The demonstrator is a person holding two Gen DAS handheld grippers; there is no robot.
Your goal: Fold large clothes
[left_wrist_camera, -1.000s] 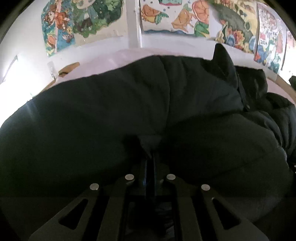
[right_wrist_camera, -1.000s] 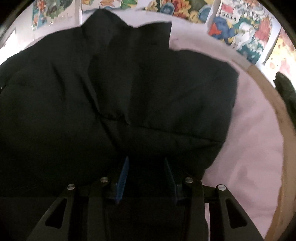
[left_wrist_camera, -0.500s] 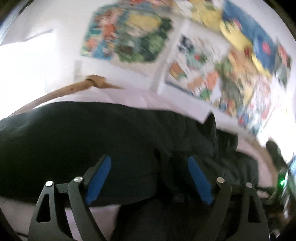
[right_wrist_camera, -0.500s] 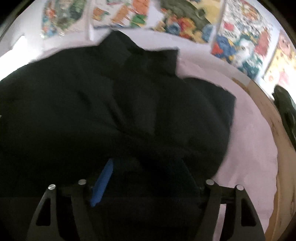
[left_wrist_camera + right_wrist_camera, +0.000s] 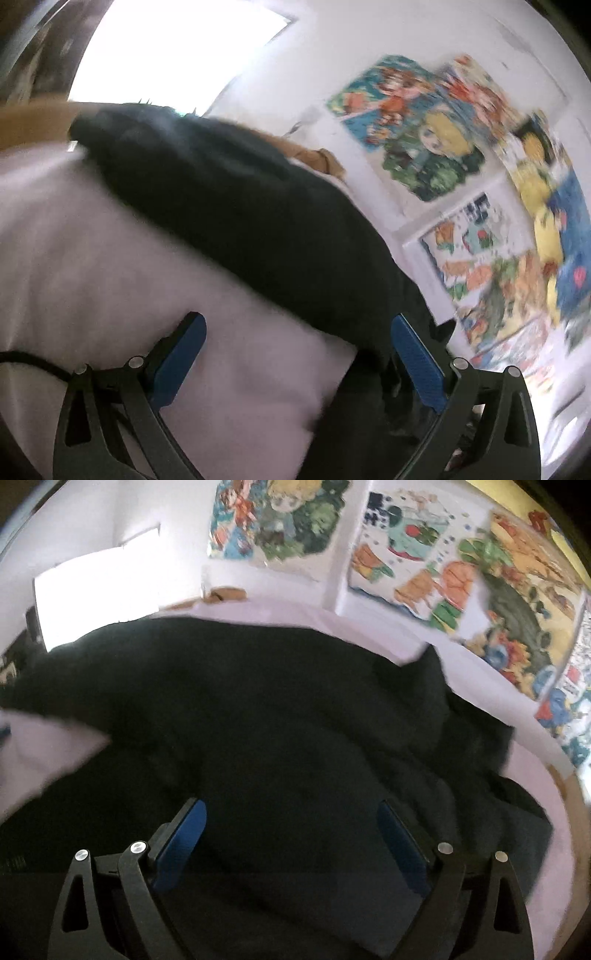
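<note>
Off to the left of the left gripper (image 5: 297,334) a pale pink sheet (image 5: 92,266) spreads out, and that same bare sheet fills the gap between its blue pads (image 5: 177,363). Its jaws have just been opening and now stand wide, with nothing pressed between them. Ahead of it and to its right, the black padded jacket (image 5: 258,221) runs as a long dark ridge, one edge passing just beside the right-hand pad. Beyond the jacket, a wooden bed rim (image 5: 317,157) shows, then a white wall with colourful cartoon posters (image 5: 424,147) on the right.

The right gripper (image 5: 290,818) hangs over the same jacket (image 5: 277,720), which fills nearly everything ahead of and beneath it. Its jaws have also just been opening and are spread wide; dark fabric lies below the gap, but the pads (image 5: 183,843) do not press on it. Far left of this gripper a patch of pink sheet (image 5: 40,749) shows, and more sheet borders the jacket's far side under the posters (image 5: 443,572).
</note>
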